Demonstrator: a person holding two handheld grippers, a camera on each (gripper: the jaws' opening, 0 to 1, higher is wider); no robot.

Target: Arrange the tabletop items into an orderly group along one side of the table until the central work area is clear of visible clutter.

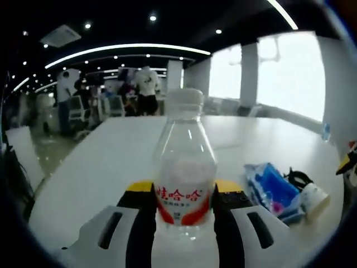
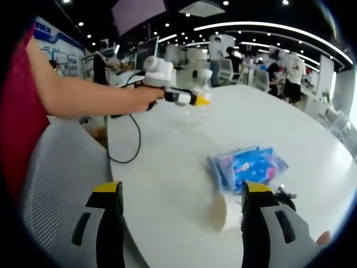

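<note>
A clear plastic water bottle [image 1: 184, 167] with a white cap and a red-and-white label stands upright between my left gripper's [image 1: 184, 192] yellow-tipped jaws, which are shut on it just above the white table [image 1: 100, 167]. In the right gripper view the left gripper [image 2: 192, 99] holds the bottle [image 2: 202, 95] at the table's far side, in a person's hand. A blue tissue packet [image 1: 270, 187] [image 2: 248, 166] lies on the table beside a white roll [image 1: 314, 196] [image 2: 219, 211] and a small black item [image 1: 297, 177]. My right gripper [image 2: 181, 195] is open above the roll, jaws wide apart.
A black cable [image 2: 127, 142] loops over the table's edge [image 2: 111, 167] from the left gripper. A grey mesh chair [image 2: 56, 184] stands next to the table. People and office chairs [image 1: 111, 100] fill the far room. A yellow-black object [image 1: 347, 162] sits at the right edge.
</note>
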